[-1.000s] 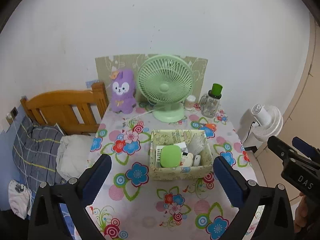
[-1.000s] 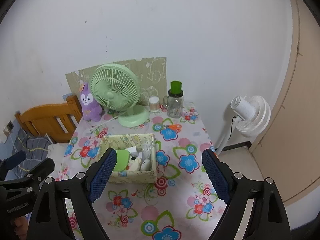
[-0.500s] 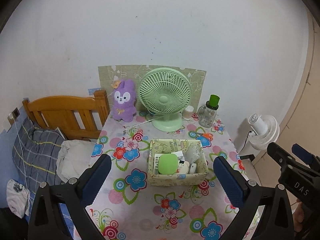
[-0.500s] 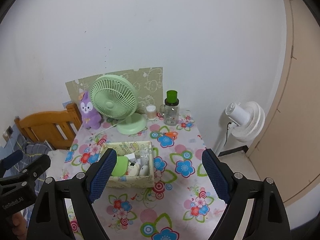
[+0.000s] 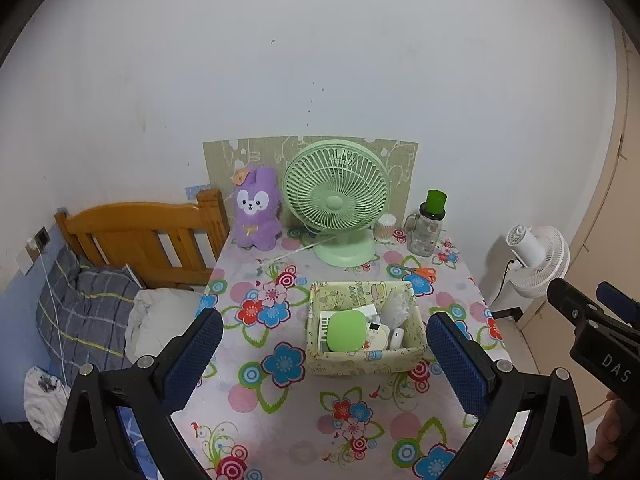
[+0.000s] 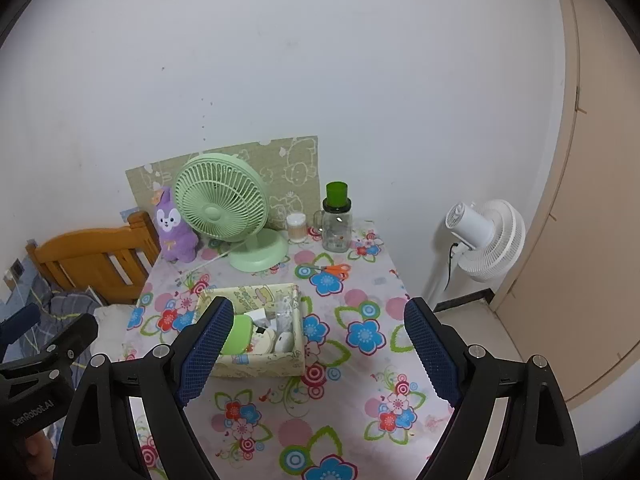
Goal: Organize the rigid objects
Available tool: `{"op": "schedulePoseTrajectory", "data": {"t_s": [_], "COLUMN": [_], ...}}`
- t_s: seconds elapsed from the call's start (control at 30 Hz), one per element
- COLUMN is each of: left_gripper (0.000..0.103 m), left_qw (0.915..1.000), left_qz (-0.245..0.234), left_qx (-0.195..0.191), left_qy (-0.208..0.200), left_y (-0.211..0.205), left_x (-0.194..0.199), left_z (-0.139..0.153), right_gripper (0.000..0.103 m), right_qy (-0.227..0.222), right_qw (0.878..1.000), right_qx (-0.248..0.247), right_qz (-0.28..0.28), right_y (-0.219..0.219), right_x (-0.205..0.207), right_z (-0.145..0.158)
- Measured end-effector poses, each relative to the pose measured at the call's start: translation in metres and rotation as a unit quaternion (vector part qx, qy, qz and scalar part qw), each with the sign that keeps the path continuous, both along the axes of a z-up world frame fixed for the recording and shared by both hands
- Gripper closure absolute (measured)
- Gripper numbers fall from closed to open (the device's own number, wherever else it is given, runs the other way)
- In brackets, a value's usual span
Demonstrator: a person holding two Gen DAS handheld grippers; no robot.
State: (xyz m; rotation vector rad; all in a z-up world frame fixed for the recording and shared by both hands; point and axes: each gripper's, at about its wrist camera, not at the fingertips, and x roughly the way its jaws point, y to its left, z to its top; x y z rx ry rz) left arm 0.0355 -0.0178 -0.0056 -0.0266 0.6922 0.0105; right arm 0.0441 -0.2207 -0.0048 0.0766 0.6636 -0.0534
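A pale patterned box (image 5: 364, 354) (image 6: 256, 366) sits mid-table and holds a green rounded case (image 5: 346, 331) (image 6: 236, 334), white small items and a clear bag. Orange-handled scissors (image 5: 420, 271) (image 6: 332, 269) lie on the flowered tablecloth behind the box. My left gripper (image 5: 320, 356) hangs open above the table's near part, nothing between its blue pads. My right gripper (image 6: 318, 350) is open too, held above the table right of the box, empty. Each gripper shows at the edge of the other's view.
At the back stand a green desk fan (image 5: 338, 200), a purple plush rabbit (image 5: 256, 208), a cotton-swab jar (image 5: 385, 227) and a glass jar with a green lid (image 5: 426, 226). A wooden bed frame (image 5: 136, 236) is left, a white floor fan (image 6: 486, 236) right.
Both views have pulled back and up a little from the table, so the box and fan look smaller and lower. Both grippers stayed open and empty.
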Motion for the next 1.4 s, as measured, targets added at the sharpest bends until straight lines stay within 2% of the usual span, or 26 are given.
{"op": "schedulePoseTrajectory", "data": {"t_s": [0.5,0.63,1.0,1.13,1.4], "left_gripper": [0.000,0.000,0.000,0.000,0.000], "left_qw": [0.9999,0.9999,0.9999,0.9999,1.0000], "left_qz": [0.007,0.006,0.009,0.009,0.003], "left_qx": [-0.006,-0.008,-0.008,-0.009,-0.004], "left_qy": [0.007,0.007,0.003,0.003,0.005], "left_y": [0.005,0.005,0.006,0.006,0.004], "left_x": [0.004,0.003,0.001,0.001,-0.002], "left_z": [-0.001,-0.001,0.000,0.000,0.002], "right_gripper": [0.013,0.008,0.007,0.000,0.000], "right_qy": [0.000,-0.005,-0.013,-0.015,-0.011], "right_qw": [1.000,1.000,1.000,1.000,1.000], "right_qx": [-0.008,-0.012,-0.016,-0.015,-0.023], "right_qz": [0.006,0.006,0.017,0.017,0.009], "right_y": [0.002,0.003,0.008,0.009,0.012], "right_x": [0.001,0.001,0.000,-0.001,0.000], "right_z": [0.001,0.002,0.004,0.005,0.002]}}
